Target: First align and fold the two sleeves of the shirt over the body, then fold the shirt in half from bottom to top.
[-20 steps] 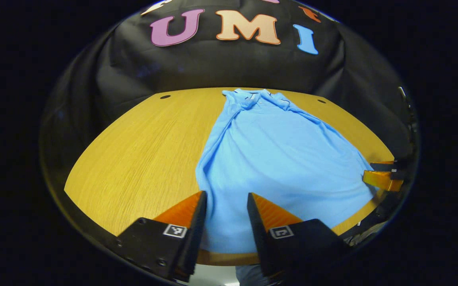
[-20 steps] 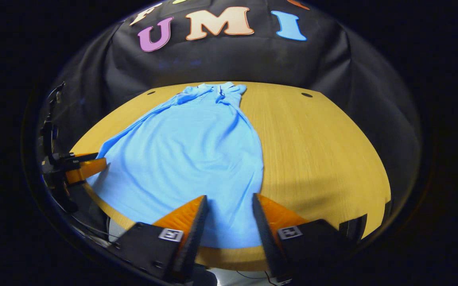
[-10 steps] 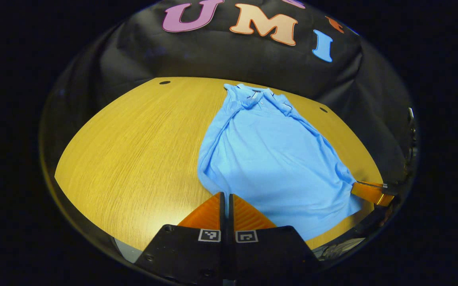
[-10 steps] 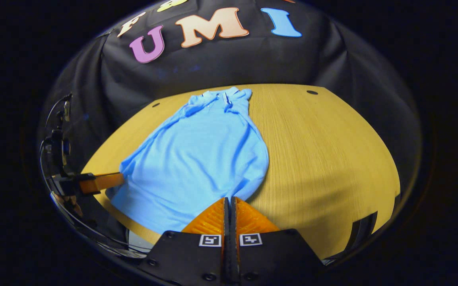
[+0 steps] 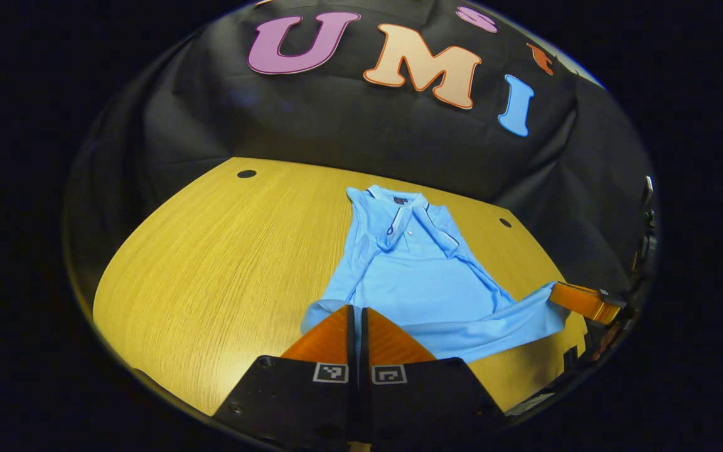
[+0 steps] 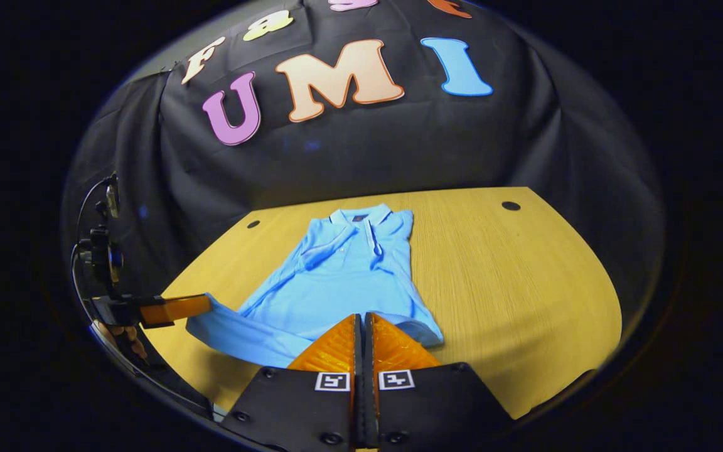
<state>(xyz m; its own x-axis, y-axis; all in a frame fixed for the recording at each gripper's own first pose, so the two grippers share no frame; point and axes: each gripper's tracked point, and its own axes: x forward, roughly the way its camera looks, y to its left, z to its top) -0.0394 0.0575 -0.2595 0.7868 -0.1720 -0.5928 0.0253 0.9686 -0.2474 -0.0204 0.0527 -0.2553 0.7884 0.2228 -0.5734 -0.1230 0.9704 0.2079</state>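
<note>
Left gripper view: left gripper point(image 5: 355, 309) sits low at bottom centre, pointing forward over the table point(image 5: 211, 263) toward the far wall. Its two fingers are pressed together with no gap to speak of, and the near hem of the blue shirt point(image 5: 412, 276) comes right up to the tips. The hem edge lifts off the wood there and runs as a raised band to the right, so the fingers seem clamped on the cloth, though the pinch itself is hidden behind the tips.

Same view, lower right of the frame: right gripper point(image 5: 578, 300) reaches in sideways, tip touching the other hem corner.

Right gripper view: right gripper point(image 6: 362, 317) at bottom centre, aimed forward and slightly down, fingers closed tight against each other with the hem point(image 6: 255, 336) meeting the tips. The lifted hem stretches left to the left gripper point(image 6: 201, 305), which comes in level from the left edge of the frame; a hand point(image 6: 124, 334) shows just under it.

Shirt point(image 6: 342, 276) lies lengthwise in mid-frame, collar point(image 6: 361, 216) at the far end, flat on the table point(image 6: 512, 282). Sleeves look tucked in over the body. Bottom edge is raised between the two grippers.
</note>
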